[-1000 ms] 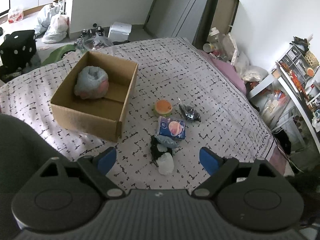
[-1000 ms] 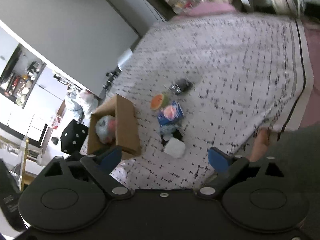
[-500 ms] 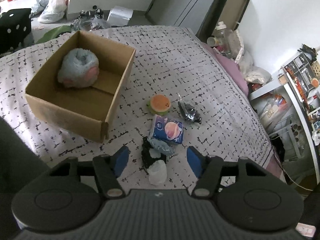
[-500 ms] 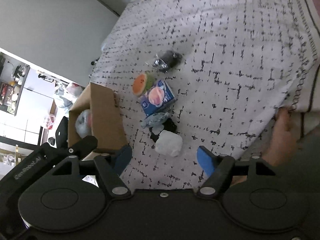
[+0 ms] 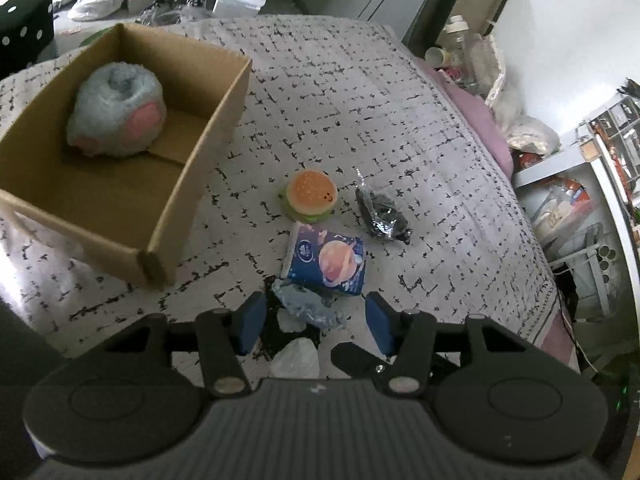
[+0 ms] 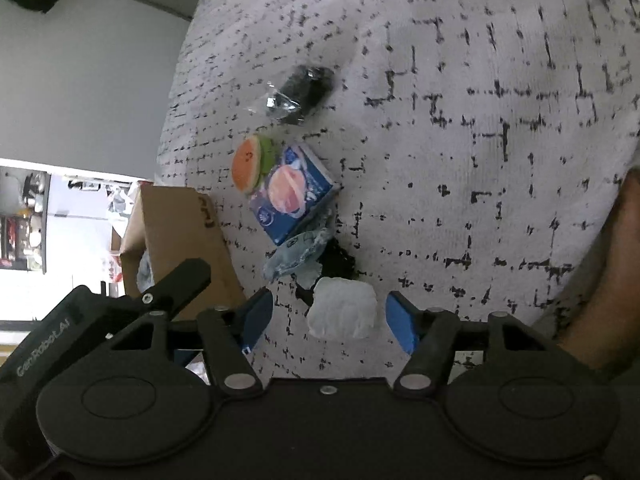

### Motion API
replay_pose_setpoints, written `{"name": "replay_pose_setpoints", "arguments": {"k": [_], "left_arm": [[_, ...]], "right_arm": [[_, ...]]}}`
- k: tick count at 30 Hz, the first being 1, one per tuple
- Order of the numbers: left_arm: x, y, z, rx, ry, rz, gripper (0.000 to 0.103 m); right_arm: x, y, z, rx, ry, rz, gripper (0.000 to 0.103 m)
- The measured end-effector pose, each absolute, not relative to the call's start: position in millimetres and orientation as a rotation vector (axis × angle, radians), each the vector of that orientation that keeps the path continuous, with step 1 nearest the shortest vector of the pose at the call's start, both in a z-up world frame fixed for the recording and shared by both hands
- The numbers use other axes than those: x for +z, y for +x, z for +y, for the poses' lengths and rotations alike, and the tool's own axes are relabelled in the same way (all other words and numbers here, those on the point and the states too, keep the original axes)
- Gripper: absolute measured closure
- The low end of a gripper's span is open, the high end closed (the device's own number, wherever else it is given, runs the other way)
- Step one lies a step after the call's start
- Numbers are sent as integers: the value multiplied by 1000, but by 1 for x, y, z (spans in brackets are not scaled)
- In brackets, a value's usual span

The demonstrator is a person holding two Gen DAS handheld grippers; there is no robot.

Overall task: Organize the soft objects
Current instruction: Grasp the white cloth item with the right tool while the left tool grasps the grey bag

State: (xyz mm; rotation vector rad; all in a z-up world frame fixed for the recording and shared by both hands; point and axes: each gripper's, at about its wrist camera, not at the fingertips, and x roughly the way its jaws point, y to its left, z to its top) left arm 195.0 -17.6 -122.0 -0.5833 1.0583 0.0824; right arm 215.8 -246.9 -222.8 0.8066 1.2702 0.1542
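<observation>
Both grippers have dropped closer to the bedspread [image 5: 360, 92] since the earlier frames, and both sets of jaws have just been closing to a middling gap, gripping nothing. Readable writing: "GenRobot.AI" in pale letters on the left gripper's body as seen from the right wrist view; a dark printed mark on the cardboard box [image 6: 180, 236] wall, illegible; a round white logo on the blue tissue pack [image 5: 326, 258], too small to read. Left gripper [image 5: 312, 322]: blue pads part-open, straddling a crumpled grey-blue plastic wrapper [image 5: 308, 306] without touching it; a black item [image 5: 276, 336] lies under the wrapper, kind unclear. Tissue pack sits just beyond the wrapper at 12 o'clock, touching it. Burger plush [image 5: 311, 196] further out at 12 o'clock, just beside the pack. Black object in clear film [image 5: 382, 216] at 1 o'clock, apart from the burger. Cardboard box at 10 o'clock, open-topped, holding a fluffy blue-and-pink plush [image 5: 116, 114] against its far corner. Right gripper [image 6: 329, 318]: pads part-open with a white soft lump [image 6: 343, 312] between them, gaps visible either side, no contact. From that gripper, wrapper at 11 o'clock, tissue pack and burger plush beyond it, film-wrapped object at 12 o'clock. A bare arm [image 6: 600, 280] shows at 3 o'clock.
</observation>
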Motion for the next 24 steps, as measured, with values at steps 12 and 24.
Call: {"name": "replay_pose_setpoints", "arguments": {"k": [12, 24], "left_arm": [[-170, 220, -18, 148, -651, 1169, 60], [-184, 226, -19, 140, -747, 1170, 87]], "right_arm": [[-260, 233, -236, 119, 871, 1363, 53], [-254, 234, -229, 108, 833, 1293, 62]]}}
